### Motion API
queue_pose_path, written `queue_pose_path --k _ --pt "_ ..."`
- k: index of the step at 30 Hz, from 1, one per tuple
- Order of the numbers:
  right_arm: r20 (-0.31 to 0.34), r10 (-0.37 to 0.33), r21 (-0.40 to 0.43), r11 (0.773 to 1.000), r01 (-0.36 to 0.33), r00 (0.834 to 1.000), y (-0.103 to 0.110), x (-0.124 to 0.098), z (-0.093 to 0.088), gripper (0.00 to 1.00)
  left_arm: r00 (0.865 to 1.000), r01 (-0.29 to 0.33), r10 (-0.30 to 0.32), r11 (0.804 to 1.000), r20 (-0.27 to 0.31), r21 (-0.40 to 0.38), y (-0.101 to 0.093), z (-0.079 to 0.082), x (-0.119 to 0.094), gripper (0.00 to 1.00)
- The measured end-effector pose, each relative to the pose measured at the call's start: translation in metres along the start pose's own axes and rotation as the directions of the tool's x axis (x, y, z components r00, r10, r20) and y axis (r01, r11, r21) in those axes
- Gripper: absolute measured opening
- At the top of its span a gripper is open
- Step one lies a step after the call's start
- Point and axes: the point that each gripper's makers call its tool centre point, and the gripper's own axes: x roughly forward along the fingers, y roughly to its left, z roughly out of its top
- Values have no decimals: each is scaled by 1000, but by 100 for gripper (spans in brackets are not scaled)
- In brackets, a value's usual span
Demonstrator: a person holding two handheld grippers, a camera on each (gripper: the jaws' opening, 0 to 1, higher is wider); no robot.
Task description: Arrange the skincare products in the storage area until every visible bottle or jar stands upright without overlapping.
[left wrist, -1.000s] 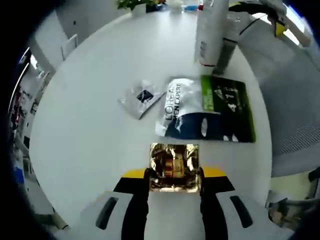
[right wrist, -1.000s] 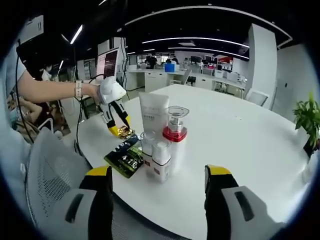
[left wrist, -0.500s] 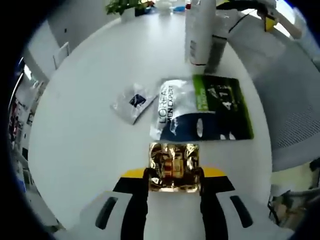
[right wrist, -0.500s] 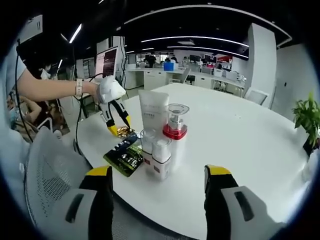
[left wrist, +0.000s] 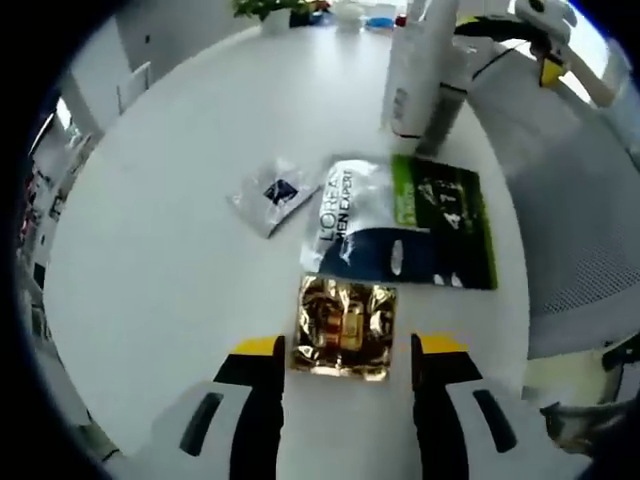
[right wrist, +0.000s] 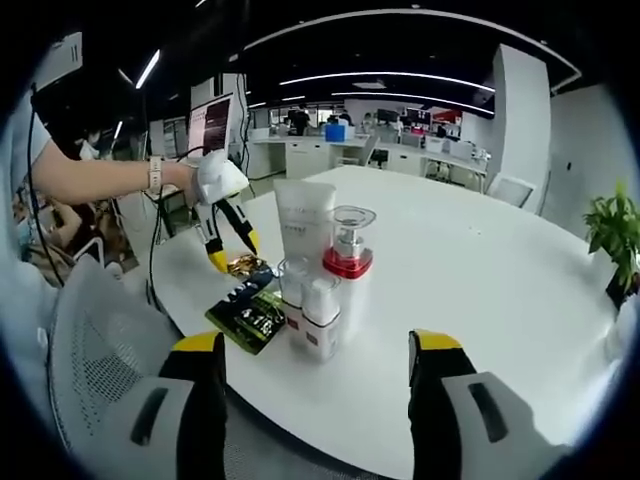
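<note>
My left gripper (left wrist: 349, 347) stands open, its yellow-tipped jaws on either side of a gold foil sachet (left wrist: 343, 326) that lies flat on the white table. Beyond it lie a black, silver and green sachet (left wrist: 405, 222) and a small silver sachet (left wrist: 275, 192). A white tube (left wrist: 412, 75) stands upright at the top. In the right gripper view my right gripper (right wrist: 318, 346) is open and empty, short of a cluster: the white tube (right wrist: 305, 222), a red-collared pump jar (right wrist: 347, 252) and two small bottles (right wrist: 318, 318), all upright. The left gripper (right wrist: 232, 254) hangs over the gold sachet (right wrist: 245, 265).
The round white table (right wrist: 480, 290) runs wide to the right of the cluster. A grey mesh chair (left wrist: 575, 200) stands at the table's near edge. A potted plant (right wrist: 617, 235) sits at the far right. Desks and screens fill the office behind.
My left gripper's jaws have opened and let go of the gold sachet, which now lies on the table between them. The right gripper has stayed put.
</note>
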Motion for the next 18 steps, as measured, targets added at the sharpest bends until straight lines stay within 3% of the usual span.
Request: queue_pose_path --k 6,9,14,18 --pt "-5 3 6 1000 -3 1000 0 1 -2 75 995 -57 65 993 74 -107 15 21 -7 49" --pt "-11 2 7 1000 -2 1000 0 2 -4 75 993 -44 63 981 96 -190 18 31 -3 50" --pt "-23 -1 6 1000 1 1000 -1 1 -7 75 982 -87 135 946 136 -312 34 53 4 50" --pt "-27 -2 8 1000 3 1000 -2 2 -8 75 983 -68 117 947 141 -315 30 67 12 47"
